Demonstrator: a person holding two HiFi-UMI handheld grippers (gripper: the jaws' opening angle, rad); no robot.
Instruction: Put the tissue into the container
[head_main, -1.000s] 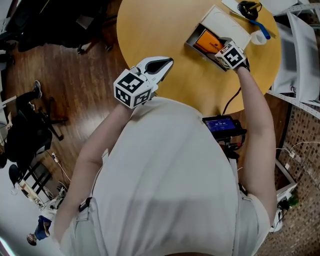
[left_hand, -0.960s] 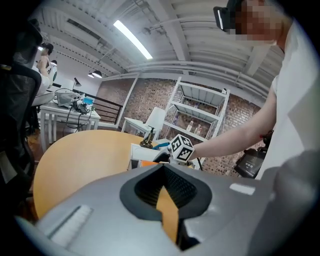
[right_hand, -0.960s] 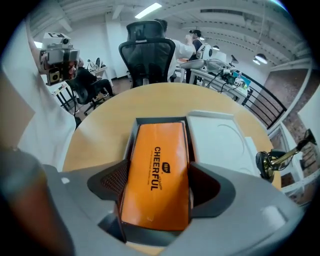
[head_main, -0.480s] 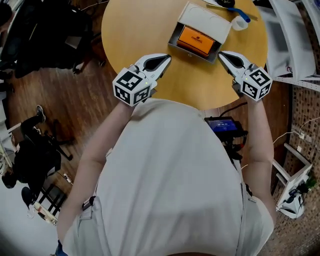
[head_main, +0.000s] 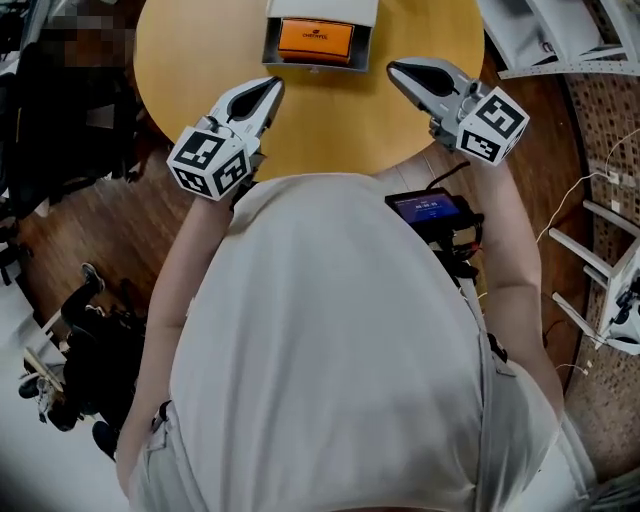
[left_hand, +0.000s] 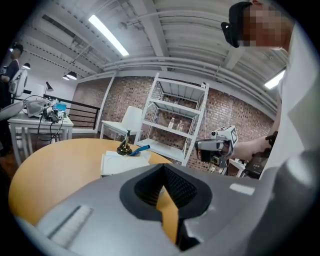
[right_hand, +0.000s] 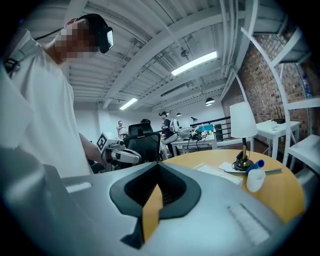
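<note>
Tissue (head_main: 315, 38), one orange pack, lies inside one container (head_main: 318, 65).

I count two grippers in the head view: the left gripper (head_main: 273, 84) at upper left and the right gripper (head_main: 393, 68) at upper right. One round desk (head_main: 200, 60) fills the top of the frame. It carries one container (head_main: 316, 66), which holds one orange tissue pack (head_main: 315, 38). The right gripper view adds one white cup (right_hand: 255, 180), one lamp (right_hand: 243, 125) and one black office chair (right_hand: 142, 137). The left gripper view shows one white shelf unit (left_hand: 175, 120).
</note>
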